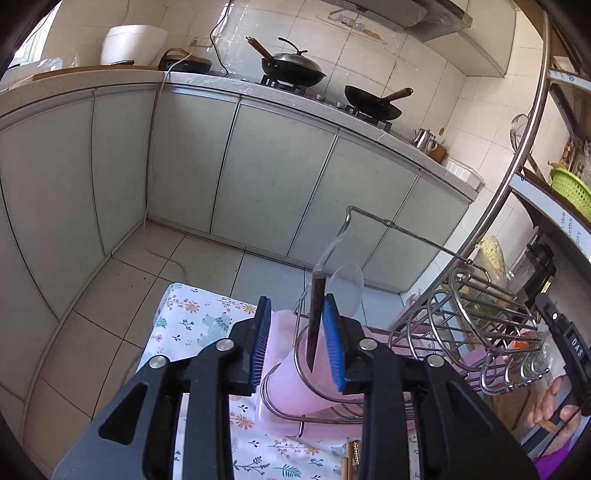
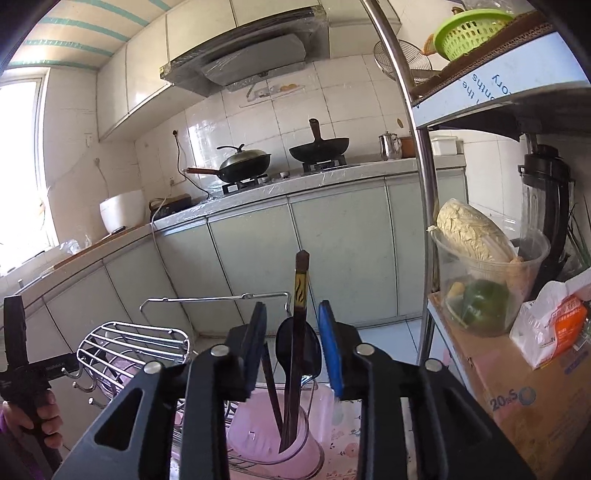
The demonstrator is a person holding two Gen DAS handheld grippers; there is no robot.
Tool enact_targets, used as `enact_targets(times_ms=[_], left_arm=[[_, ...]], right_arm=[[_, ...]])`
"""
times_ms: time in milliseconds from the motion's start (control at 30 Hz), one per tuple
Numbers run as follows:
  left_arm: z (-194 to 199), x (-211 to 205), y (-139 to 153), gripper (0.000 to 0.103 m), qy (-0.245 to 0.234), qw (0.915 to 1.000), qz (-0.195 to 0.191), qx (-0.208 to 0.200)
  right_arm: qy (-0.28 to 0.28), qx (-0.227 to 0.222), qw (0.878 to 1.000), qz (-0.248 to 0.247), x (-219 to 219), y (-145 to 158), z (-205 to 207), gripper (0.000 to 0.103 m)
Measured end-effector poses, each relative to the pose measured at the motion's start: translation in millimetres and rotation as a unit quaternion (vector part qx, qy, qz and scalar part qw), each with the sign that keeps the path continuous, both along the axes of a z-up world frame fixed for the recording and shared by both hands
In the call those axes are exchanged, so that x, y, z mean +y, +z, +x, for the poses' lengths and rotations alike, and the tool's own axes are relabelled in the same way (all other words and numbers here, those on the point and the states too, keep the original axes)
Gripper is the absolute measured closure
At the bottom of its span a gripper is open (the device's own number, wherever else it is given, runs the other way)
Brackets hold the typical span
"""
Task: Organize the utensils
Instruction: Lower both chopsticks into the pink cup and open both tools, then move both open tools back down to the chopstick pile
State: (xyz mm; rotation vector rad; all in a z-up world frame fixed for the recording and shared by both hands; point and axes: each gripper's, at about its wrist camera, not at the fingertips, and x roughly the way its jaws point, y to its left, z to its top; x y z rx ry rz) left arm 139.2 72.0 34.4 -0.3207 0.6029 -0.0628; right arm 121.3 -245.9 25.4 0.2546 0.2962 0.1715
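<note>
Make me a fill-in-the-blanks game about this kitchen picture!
1. The dark chopstick stands in a ____ plastic cup.
2. The pads on the left tongs are ____.
3. On the stove, the wok with a lid sits ____ of the open wok in the right wrist view.
4. The basket on the top shelf is ____.

Missing words: pink; blue; left; green

Dark wooden chopsticks (image 2: 295, 369) and a black spoon (image 2: 297, 349) stand upright, leaning slightly, in a translucent pink cup (image 2: 269, 439) held by a wire rack (image 2: 133, 343).
</note>
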Motion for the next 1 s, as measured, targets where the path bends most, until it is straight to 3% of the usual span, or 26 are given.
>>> enact_targets(times_ms=[167,1000], left_arm=[[-8.3,8.2,4.8,0.071,0.005,0.9998,-0.017,-0.002],[-57.1,11.5,10.0,0.071,0.002,0.9996,-0.018,-0.021]], right_arm=[[-0.005,-0.002,1.0,0.013,-5.8,2.5,-9.0,0.073],[0.01,0.033,0.998,0.059,-10.8,-29.7,-74.0,0.073]])
